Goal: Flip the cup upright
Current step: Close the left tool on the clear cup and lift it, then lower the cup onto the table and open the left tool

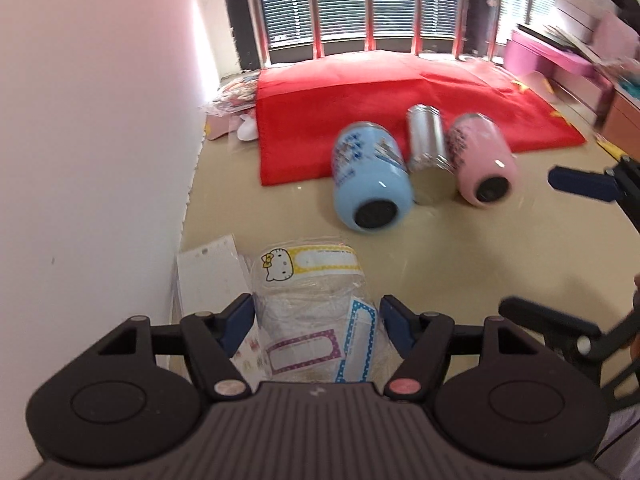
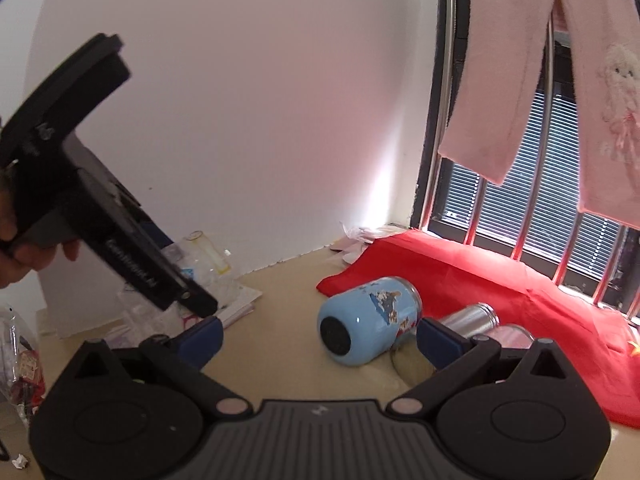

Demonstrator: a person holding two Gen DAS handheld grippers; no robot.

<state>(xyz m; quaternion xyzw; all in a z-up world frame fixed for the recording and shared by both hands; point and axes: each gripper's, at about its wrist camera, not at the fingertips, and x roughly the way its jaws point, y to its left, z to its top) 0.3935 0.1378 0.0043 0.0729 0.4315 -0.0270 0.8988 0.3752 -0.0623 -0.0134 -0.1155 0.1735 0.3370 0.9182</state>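
Observation:
Three cups lie on their sides on the beige table: a light blue cup [image 1: 370,180], a silver cup [image 1: 427,152] and a pink cup [image 1: 480,160], their bases facing me. My left gripper [image 1: 316,326] is open and empty, well in front of them over a plastic bag of stickers [image 1: 316,320]. In the right wrist view the blue cup [image 2: 366,322] lies just ahead of my open right gripper [image 2: 320,338]; the silver cup [image 2: 472,316] and the pink cup [image 2: 514,334] lie behind its right finger [image 2: 440,340].
A red cloth [image 1: 392,100] covers the back of the table under a barred window [image 1: 380,8]. A white wall [image 1: 100,120] stands on the left. Papers and plastic bags [image 2: 200,276] lie by the wall. Pink boxes [image 1: 552,56] stand at the far right.

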